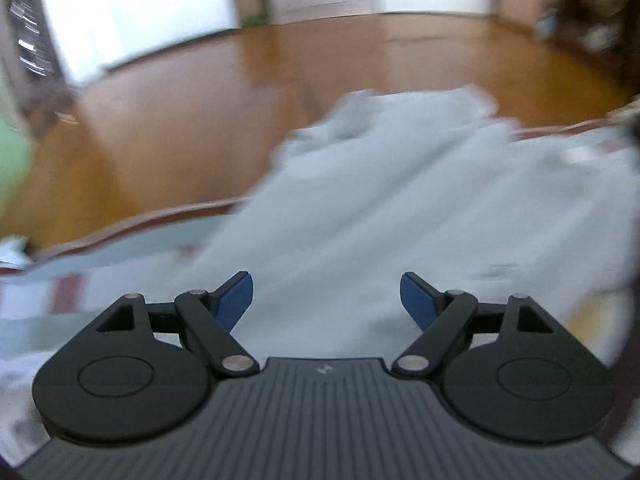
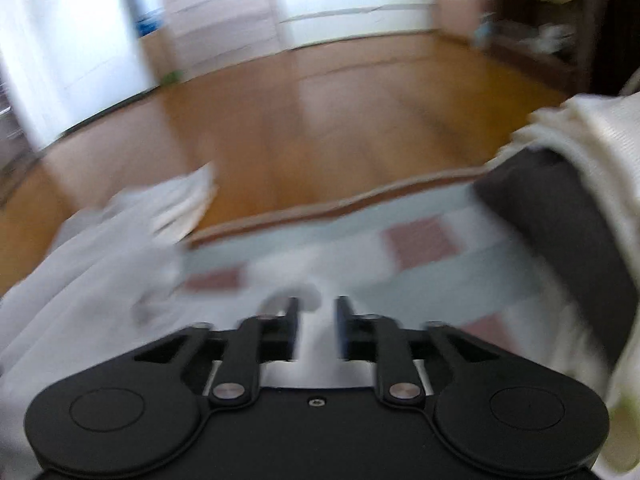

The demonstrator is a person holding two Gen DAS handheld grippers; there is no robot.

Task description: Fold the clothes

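Clothes: one pale grey-white garment [image 1: 380,200], soft, rumpled, lying on a checked cover [image 2: 420,240] in pale blue, white and dull red squares. Far end of garment bunches in folds and spills over the cover's far edge [image 1: 160,220], which has a brown trim. Beyond it, glossy wooden floor [image 1: 240,100]. Left tongs [image 1: 327,300]: spread wide, blue pads, nothing between them, garment below. Right tongs [image 2: 318,320]: part open, narrow gap; white cloth shows in the gap, can't tell if it's pinched. Right edge of right wrist view: dark grey fabric [image 2: 560,240] under a cream ribbed knit [image 2: 592,128], both cut off. Both views motion-blurred, weave and seams unreadable.
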